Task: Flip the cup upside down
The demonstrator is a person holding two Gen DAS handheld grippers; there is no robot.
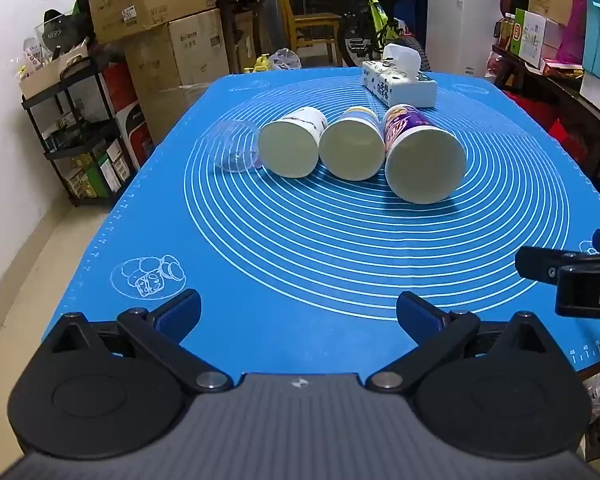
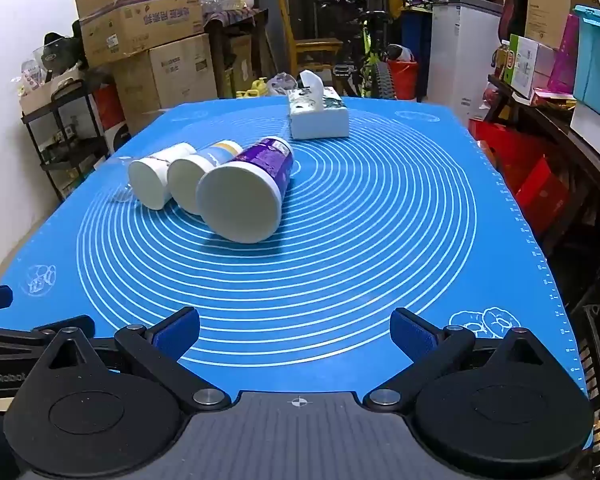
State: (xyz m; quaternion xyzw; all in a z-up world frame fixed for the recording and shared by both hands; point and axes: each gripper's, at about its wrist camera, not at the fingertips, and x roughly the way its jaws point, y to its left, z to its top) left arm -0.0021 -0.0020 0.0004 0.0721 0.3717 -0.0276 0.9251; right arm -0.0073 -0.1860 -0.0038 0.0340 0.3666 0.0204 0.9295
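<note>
Several cups lie on their sides in a row on the blue mat, mouths toward me: a clear plastic cup, a white cup, a white and blue cup and a purple cup. In the right wrist view the purple cup is nearest, then the white and blue cup and the white cup. My left gripper is open and empty near the mat's front edge. My right gripper is open and empty, also at the front; it shows in the left wrist view.
A tissue box lies at the back of the mat, behind the cups; it also shows in the right wrist view. Cardboard boxes and a black shelf stand to the left, a bicycle behind, cluttered shelves on the right.
</note>
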